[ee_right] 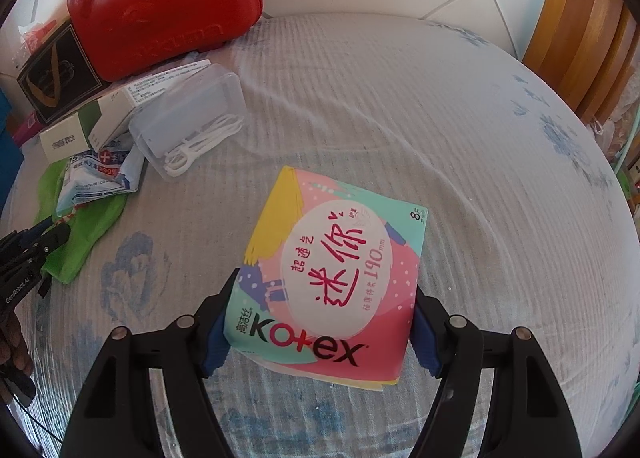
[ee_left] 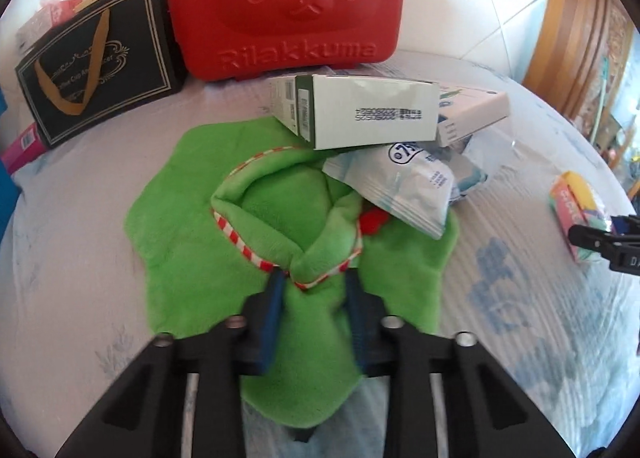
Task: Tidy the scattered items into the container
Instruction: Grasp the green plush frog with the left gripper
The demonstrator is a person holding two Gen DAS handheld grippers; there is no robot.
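Bright, even daylight in both fisheye views, and we see no harsh glare.

We note soft shadows under the white carton [ee_left: 372, 110] and the Kotex pack [ee_right: 332, 278], slight blur on the green plush pouch [ee_left: 288, 218], strong bowing of the bed [ee_right: 400, 98] at its edges, and dark vignetted corners.

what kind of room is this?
Probably a bedroom: things lie on a bed sheet printed with blue flowers, a wooden frame stands at its edge, and a red case leans on the wall.
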